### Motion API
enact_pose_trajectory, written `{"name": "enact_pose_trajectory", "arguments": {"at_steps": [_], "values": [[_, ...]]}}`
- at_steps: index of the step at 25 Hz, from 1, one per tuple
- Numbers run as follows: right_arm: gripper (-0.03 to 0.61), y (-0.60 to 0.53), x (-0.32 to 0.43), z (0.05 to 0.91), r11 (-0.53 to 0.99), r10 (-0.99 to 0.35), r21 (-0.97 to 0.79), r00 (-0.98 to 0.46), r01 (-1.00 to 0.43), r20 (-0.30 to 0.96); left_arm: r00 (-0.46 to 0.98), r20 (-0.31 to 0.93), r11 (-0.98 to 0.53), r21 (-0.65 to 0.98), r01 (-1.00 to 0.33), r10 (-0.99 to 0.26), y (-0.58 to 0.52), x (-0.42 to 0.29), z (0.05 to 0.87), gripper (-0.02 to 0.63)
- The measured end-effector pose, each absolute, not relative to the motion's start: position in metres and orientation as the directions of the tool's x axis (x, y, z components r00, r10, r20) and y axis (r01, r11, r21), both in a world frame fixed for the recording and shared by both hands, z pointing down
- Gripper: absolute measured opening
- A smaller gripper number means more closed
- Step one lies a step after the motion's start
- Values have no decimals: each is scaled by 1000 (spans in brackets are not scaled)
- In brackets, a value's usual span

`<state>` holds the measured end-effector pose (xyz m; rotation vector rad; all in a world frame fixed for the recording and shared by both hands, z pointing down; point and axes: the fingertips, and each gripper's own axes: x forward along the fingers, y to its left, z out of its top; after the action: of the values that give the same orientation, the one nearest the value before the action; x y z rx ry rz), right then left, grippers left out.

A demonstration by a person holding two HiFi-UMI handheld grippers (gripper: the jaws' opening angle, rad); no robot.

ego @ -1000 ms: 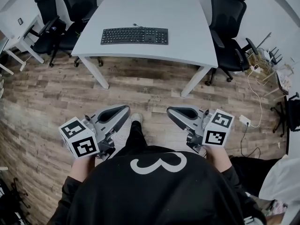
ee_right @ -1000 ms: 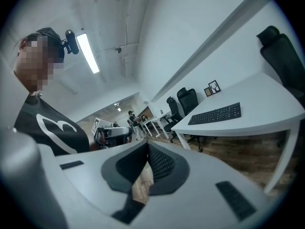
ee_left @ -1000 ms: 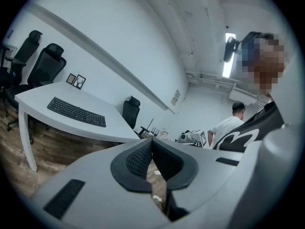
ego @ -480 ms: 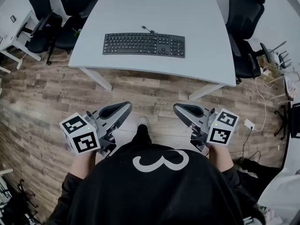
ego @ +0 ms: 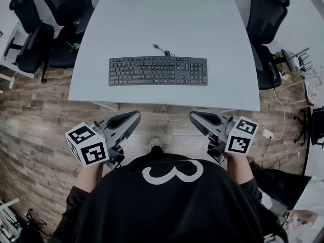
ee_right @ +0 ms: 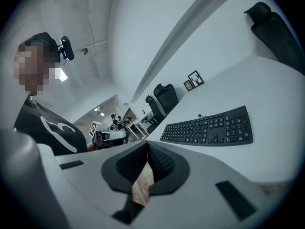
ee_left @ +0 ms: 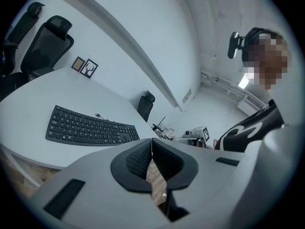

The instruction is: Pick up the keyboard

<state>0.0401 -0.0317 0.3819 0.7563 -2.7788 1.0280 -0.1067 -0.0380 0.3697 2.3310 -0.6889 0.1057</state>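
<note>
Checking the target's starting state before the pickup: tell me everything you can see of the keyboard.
The keyboard is a black, full-size model, seemingly plastic, with a number pad at its right end in the head view. It lies flat, keys up, on the white table, its long side parallel to the near edge and set a little back from it. A thin dark cable leaves its rear edge and ends a short way behind it on the tabletop. Only the table touches it.

White table (ego: pixel 152 14) on wood floor (ego: pixel 35 130), black chairs (ego: pixel 266 19) around.
</note>
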Motion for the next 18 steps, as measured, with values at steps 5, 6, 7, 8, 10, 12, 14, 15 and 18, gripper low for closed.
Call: {"name": "enact_pose_trajectory", "arguments": {"at_steps": [5, 6, 7, 8, 10, 12, 14, 15, 18], "values": [[9, -51, 42, 382, 634, -447, -581, -855, -511, 264, 851, 262, -599, 617, -510, -456, -61, -124, 379, 14], [9, -55, 46, 383, 627, -454, -580, -849, -520, 271, 849, 261, -597, 618, -512, -459, -66, -127, 381, 14], [10, -61, 50, 385, 618, -462, -580, -842, -531, 279, 847, 258, -594, 620, -513, -464, -72, -130, 382, 14], [10, -66, 55, 386, 610, -470, -579, -835, -542, 286, 845, 255, -587, 623, -516, -471, -78, -133, 384, 14], [9, -76, 63, 389, 596, -488, -576, -822, -560, 294, 836, 256, -572, 630, -526, -486, -87, -138, 386, 14], [11, -86, 70, 390, 588, -500, -576, -815, -568, 293, 825, 260, -564, 625, -540, -502, -96, -140, 388, 14], [11, -95, 73, 391, 587, -501, -580, -816, -565, 289, 810, 272, -552, 617, -561, -519, -103, -142, 389, 15], [11, -99, 74, 391, 588, -497, -581, -818, -562, 288, 803, 278, -547, 612, -571, -528, -107, -144, 389, 15], [11, -117, 79, 392, 589, -498, -576, -816, -567, 294, 785, 281, -534, 603, -593, -553, -122, -149, 386, 15]]}}
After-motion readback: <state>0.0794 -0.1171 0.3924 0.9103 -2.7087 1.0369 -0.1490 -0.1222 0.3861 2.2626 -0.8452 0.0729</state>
